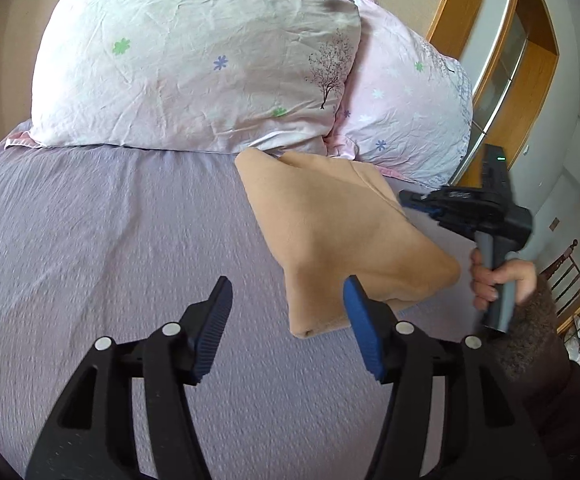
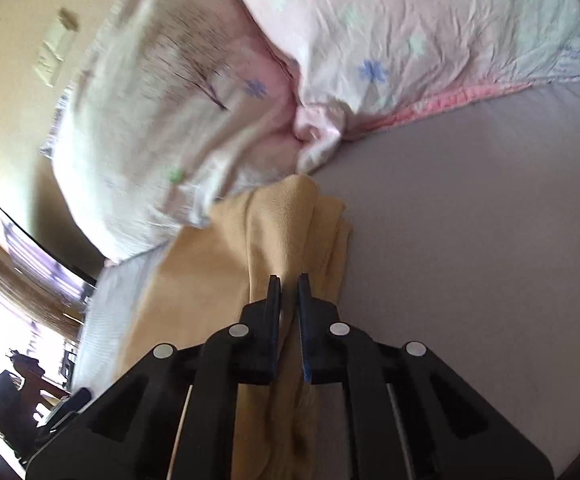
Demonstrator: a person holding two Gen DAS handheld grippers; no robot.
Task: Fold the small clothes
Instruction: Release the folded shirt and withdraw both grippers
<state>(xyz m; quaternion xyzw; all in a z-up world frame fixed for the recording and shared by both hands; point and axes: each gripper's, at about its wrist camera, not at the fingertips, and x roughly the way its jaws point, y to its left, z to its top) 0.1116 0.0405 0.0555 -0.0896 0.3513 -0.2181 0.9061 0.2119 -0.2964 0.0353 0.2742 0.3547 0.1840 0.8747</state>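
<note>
A small tan garment [image 1: 337,236] lies folded on the lilac bed sheet [image 1: 110,248], just below the pillows. My left gripper [image 1: 288,304] is open and empty, low over the sheet at the garment's near left corner. My right gripper [image 1: 405,198] reaches the garment's right edge in the left wrist view. In the right wrist view my right gripper [image 2: 289,280] is shut on a bunched ridge of the tan garment [image 2: 218,288], which is pulled up into a fold between the fingers.
Two floral pink-white pillows [image 1: 194,60] [image 1: 405,108] lie at the head of the bed. A wooden frame [image 1: 529,60] and wall stand at the right. A person's hand [image 1: 497,280] holds the right gripper's handle. The sheet [image 2: 469,240] stretches right of the garment.
</note>
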